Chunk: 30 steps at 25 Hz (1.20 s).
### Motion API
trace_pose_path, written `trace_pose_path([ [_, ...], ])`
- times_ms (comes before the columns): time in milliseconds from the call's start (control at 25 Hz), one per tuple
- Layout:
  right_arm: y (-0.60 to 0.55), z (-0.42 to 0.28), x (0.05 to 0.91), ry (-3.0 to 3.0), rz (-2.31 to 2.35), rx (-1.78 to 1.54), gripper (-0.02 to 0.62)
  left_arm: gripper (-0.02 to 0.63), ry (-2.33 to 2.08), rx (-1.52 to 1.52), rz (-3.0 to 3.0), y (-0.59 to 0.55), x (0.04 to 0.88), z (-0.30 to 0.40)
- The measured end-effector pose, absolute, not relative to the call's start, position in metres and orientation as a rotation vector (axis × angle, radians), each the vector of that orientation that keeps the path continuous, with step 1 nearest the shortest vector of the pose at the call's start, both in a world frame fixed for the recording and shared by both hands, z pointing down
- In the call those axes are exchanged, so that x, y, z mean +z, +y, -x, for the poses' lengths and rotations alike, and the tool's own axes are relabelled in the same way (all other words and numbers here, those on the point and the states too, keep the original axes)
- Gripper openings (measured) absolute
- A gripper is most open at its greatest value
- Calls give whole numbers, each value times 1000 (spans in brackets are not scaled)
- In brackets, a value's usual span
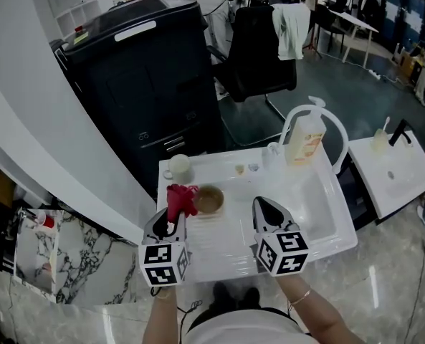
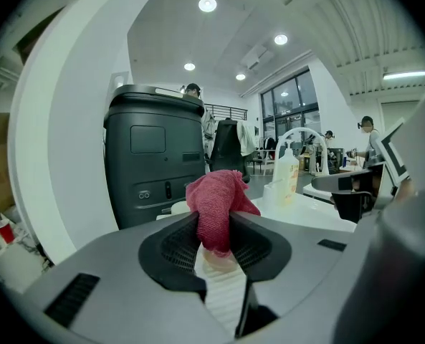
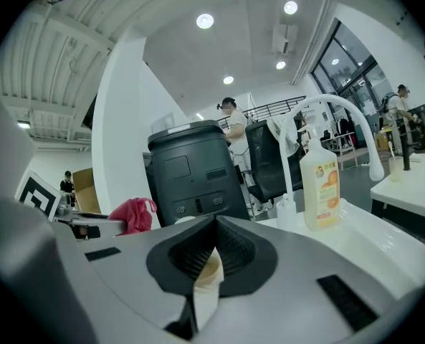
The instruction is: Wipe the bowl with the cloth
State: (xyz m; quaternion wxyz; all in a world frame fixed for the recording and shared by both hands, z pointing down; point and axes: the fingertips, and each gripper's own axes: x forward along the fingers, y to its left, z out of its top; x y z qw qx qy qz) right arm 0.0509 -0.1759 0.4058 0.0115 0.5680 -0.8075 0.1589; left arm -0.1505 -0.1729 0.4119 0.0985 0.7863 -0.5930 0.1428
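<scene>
1. The left claw (image 2: 216,222) is clenched on a crumpled red cloth (image 2: 220,201). The fabric is pinched between the two black ribbed pads. Most of it bunches up above the jaws, and a short end hangs below the pinch. In the head view this claw is at lower centre-left, with its marker cube nearest the bottom edge.

2. The right claw (image 3: 213,222) is clenched with nothing in it, and its ribbed pads meet at the tips. In the head view it is at lower centre-right, level with the left claw and apart from it.

3. A small round tan bowl (image 1: 209,200) stands upright with its open side up on the ribbed drainboard. It is at frame centre, just right of the cloth and between the two claws, closer to the left one. Neither claw holds it. Whether the cloth touches its rim cannot be told.

4. A white moulded sink counter (image 1: 320,228) carries the bowl. Its basin is to the right of the drainboard.

5. A small white round cup (image 1: 178,166) is at the counter's upper-left corner.

6. A clear plastic bottle with an orange label (image 1: 305,140) stands upright at the back of the basin.

7. A white arched faucet (image 1: 335,131) curves over the bottle.

8. A tall black cabinet-like bin (image 1: 137,77) is at upper left, behind the counter.

9. A black office chair (image 1: 259,49) is at upper centre. A pale garment (image 1: 291,27) is draped over its back.

10. A second white sink unit (image 1: 395,170) is at the right edge.
</scene>
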Motion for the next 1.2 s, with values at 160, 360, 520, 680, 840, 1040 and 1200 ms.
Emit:
trace_pose_path([
  [160,-162,-61,398,-2534,-1773,453,3,120,-1774,384,-2327,-161,407,146],
  [360,-147,-69,391,-2547,-1764,388,2,120,-1793,365,-2328,-147,403,142],
  [520,-139,-71,390,-2564,-1747,365,3,120,-1805,339,-2334,-138,400,138],
  [680,-136,-70,387,-2577,-1727,334,3,120,-1818,314,-2343,-133,396,134],
  [840,-129,-70,386,-2582,-1712,309,3,120,-1829,304,-2339,-125,396,133],
  [1040,-127,-71,385,-2605,-1697,286,3,120,-1834,269,-2335,-122,394,132],
  [1200,-126,-70,385,-2620,-1669,286,3,120,-1841,260,-2337,-119,392,131],
])
